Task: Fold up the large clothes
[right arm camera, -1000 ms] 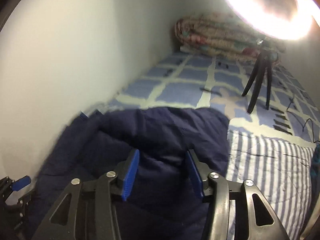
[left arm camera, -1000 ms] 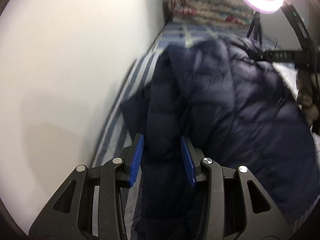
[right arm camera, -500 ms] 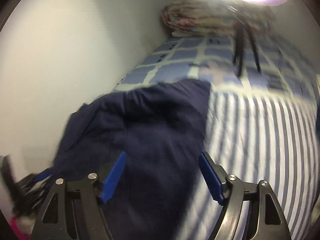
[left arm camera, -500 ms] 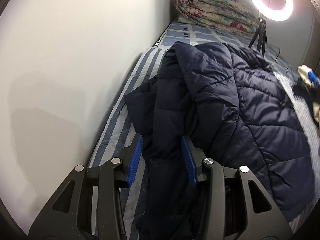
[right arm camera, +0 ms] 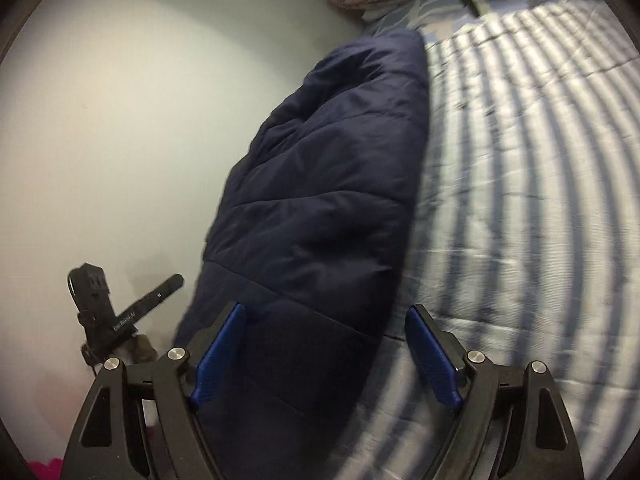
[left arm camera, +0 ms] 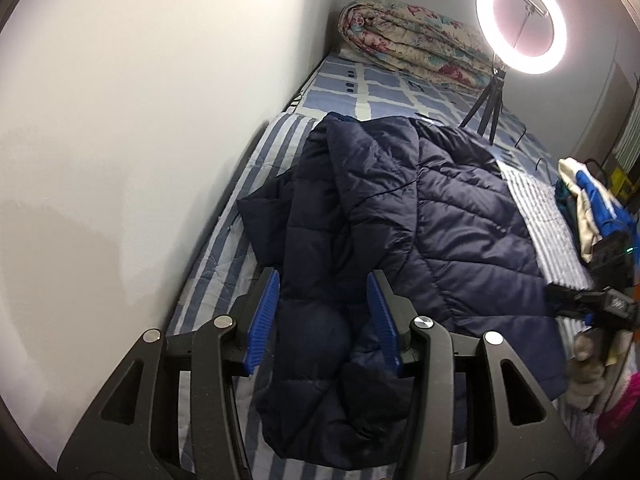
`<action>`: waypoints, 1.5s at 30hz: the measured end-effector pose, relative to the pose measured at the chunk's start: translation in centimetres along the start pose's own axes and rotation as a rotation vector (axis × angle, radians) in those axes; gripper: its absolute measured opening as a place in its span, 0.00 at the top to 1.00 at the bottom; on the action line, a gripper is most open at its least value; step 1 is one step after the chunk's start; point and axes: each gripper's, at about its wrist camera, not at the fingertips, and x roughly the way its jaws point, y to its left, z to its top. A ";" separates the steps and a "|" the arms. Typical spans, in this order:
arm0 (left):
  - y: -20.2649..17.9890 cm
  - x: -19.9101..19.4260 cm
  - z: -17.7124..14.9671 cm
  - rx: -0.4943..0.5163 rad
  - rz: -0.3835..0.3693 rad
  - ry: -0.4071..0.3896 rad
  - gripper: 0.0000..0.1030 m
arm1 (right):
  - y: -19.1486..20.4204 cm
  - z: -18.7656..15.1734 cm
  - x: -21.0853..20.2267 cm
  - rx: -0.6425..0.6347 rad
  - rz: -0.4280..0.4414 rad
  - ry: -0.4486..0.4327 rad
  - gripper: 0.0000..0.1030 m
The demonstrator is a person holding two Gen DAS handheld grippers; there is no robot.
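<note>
A dark navy quilted puffer jacket (left arm camera: 420, 216) lies on the striped bed, one side folded over the body. My left gripper (left arm camera: 324, 320) is open, its blue pads on either side of the jacket's near sleeve part, not pinching it. In the right wrist view the jacket (right arm camera: 320, 184) lies along the wall side. My right gripper (right arm camera: 326, 356) is wide open and empty above the jacket's near edge. It also shows at the right edge of the left wrist view (left arm camera: 592, 304), and my left gripper shows at the lower left of the right wrist view (right arm camera: 120, 312).
The bed has a blue-and-white striped cover (right arm camera: 520, 160) and a checked sheet (left arm camera: 384, 92) further back. A rolled floral quilt (left arm camera: 408, 40) lies at the head. A lit ring light on a small tripod (left arm camera: 520, 24) stands on the bed. A pile of clothes (left arm camera: 592, 208) lies at the right. A white wall (left arm camera: 140, 120) runs along the left.
My right gripper has let go of the jacket, opened wide and drawn back toward the near edge. The jacket flap has settled on the bed. My left gripper has opened slightly.
</note>
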 end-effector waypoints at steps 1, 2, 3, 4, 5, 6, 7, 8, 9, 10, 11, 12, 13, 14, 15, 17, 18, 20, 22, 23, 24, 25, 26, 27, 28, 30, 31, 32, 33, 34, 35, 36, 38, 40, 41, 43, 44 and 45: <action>0.2 -0.1 0.2 -0.023 -0.019 0.009 0.54 | 0.4 0.0 0.4 -0.006 -0.015 0.005 0.19; 0.4 -0.2 0.3 -0.050 -0.041 0.019 0.54 | 0.9 -0.2 0.9 -0.019 -0.034 0.013 0.22; 0.5 -0.4 0.4 -0.064 -0.056 0.027 0.52 | 1.2 -0.3 1.2 -0.022 -0.044 0.025 0.35; 0.4 -0.7 0.4 -0.069 -0.067 0.031 0.50 | 1.4 -0.5 1.2 -0.021 -0.062 0.028 0.48; 0.2 -1.1 0.5 -0.063 -0.066 0.027 0.49 | 1.6 -0.6 1.0 -0.016 -0.065 0.031 0.56; 0.0 -1.4 0.6 -0.058 -0.059 0.020 0.49 | 1.8 -0.8 0.7 -0.011 -0.071 0.034 0.68; 0.0 -1.8 0.7 -0.056 -0.056 0.013 0.48 | 2.0 -0.9 0.4 -0.009 -0.082 0.037 0.76; 0.0 -2.1 0.7 -0.060 -0.060 0.012 0.48 | 2.3 -1.2 -0.2 -0.016 -0.104 0.043 0.78; 0.1 -2.5 0.8 -0.071 -0.069 0.011 0.48 | 2.5 -1.2 -0.4 -0.030 -0.127 0.052 0.81; 0.2 -2.8 0.8 -0.078 -0.075 0.012 0.47 | 2.9 -1.4 -0.7 -0.046 -0.145 0.060 0.83; 0.3 -2.9 0.8 -0.088 -0.084 0.013 0.45 | 3.4 -1.8 -1.4 -0.065 -0.166 0.069 0.84; 0.4 -3.0 0.8 -0.100 -0.097 0.018 0.42 | 3.7 -2.0 -2.1 -0.078 -0.187 0.078 0.84; 0.5 -3.0 0.7 -0.110 -0.107 0.022 0.39 | 3.9 -2.4 -3.0 -0.081 -0.200 0.084 0.85; 0.6 -2.9 0.6 -0.125 -0.126 0.032 0.39 | 4.1 -2.9 -4.1 -0.082 -0.214 0.091 0.85; 0.6 -2.7 0.5 -0.140 -0.147 0.048 0.38 | 4.0 -3.2 -4.9 -0.081 -0.223 0.096 0.85; 0.4 -2.0 0.1 -0.160 -0.181 0.082 0.38 | 3.9 -4.4 -7.5 -0.085 -0.259 0.106 0.85; 0.2 -1.7 0.0 -0.164 -0.197 0.097 0.37 | 3.9 -4.4 -8.2 -0.086 -0.273 0.107 0.85; -0.5 -0.6 -0.8 -0.171 -0.246 0.140 0.32 | 2.9 -5.7 -10.6 -0.075 -0.303 0.118 0.85; -1.3 1.0 -1.8 -0.183 -0.309 0.197 0.30 | 2.1 -6.9 -12.2 -0.069 -0.332 0.118 0.84; -1.5 1.8 -2.3 -0.198 -0.336 0.222 0.30 | 1.8 -7.4 -12.7 -0.066 -0.338 0.113 0.84; -1.6 3.0 -3.0 -0.231 -0.368 0.252 0.30 | 1.7 -7.8 -13.0 -0.063 -0.340 0.107 0.81; -1.6 3.7 -3.4 -0.259 -0.383 0.268 0.30 | 1.6 -8.0 -13.1 -0.063 -0.346 0.094 0.76; -1.4 4.7 -3.9 -0.300 -0.400 0.292 0.30 | 1.7 -8.1 -13.0 -0.072 -0.363 0.082 0.72; -1.2 5.5 -4.4 -0.336 -0.425 0.312 0.30 | 1.9 -8.3 -12.7 -0.083 -0.383 0.076 0.60; -1.1 6.1 -4.8 -0.361 -0.444 0.323 0.30 | 2.2 -8.4 -12.1 -0.091 -0.403 0.069 0.51; -0.9 6.6 -5.3 -0.393 -0.474 0.316 0.30 | 2.7 -8.5 -10.7 -0.092 -0.393 0.063 0.43; -0.9 6.7 -5.3 -0.406 -0.497 0.311 0.28 | 2.2 -8.2 -10.6 -0.090 -0.388 0.062 0.41; -0.9 6.7 -5.2 -0.417 -0.522 0.311 0.28 | 1.8 -8.3 -10.6 -0.088 -0.386 0.060 0.40; -0.9 6.8 -5.1 -0.430 -0.552 0.312 0.28 | 1.7 -8.2 -10.6 -0.086 -0.386 0.055 0.39; -0.9 6.8 -5.2 -0.438 -0.574 0.316 0.28 | 1.4 -8.0 -10.5 -0.083 -0.387 0.053 0.36; -1.2 7.0 -5.2 -0.442 -0.597 0.327 0.28 | 1.6 -7.9 -9.9 -0.085 -0.391 0.053 0.36; -1.6 7.1 -5.2 -0.435 -0.609 0.339 0.28 | 1.6 -7.8 -9.5 -0.088 -0.397 0.052 0.35; -2.6 7.3 -5.2 -0.413 -0.628 0.357 0.28 | 2.0 -7.8 -8.6 -0.091 -0.406 0.046 0.33; -3.8 7.3 -5.3 -0.397 -0.643 0.370 0.27 | 2.3 -8.0 -8.1 -0.093 -0.416 0.043 0.32; -4.3 7.4 -5.2 -0.389 -0.645 0.374 0.27 | 2.4 -8.0 -7.9 -0.095 -0.420 0.044 0.32; -5.2 7.5 -4.8 -0.381 -0.648 0.374 0.25 | 2.3 -7.9 -8.0 -0.096 -0.416 0.048 0.32; -5.5 7.6 -4.7 -0.381 -0.653 0.375 0.25 | 2.2 -7.9 -8.2 -0.095 -0.410 0.051 0.32; -5.9 7.6 -4.5 -0.382 -0.657 0.377 0.25 | 2.1 -7.8 -8.5 -0.092 -0.400 0.051 0.32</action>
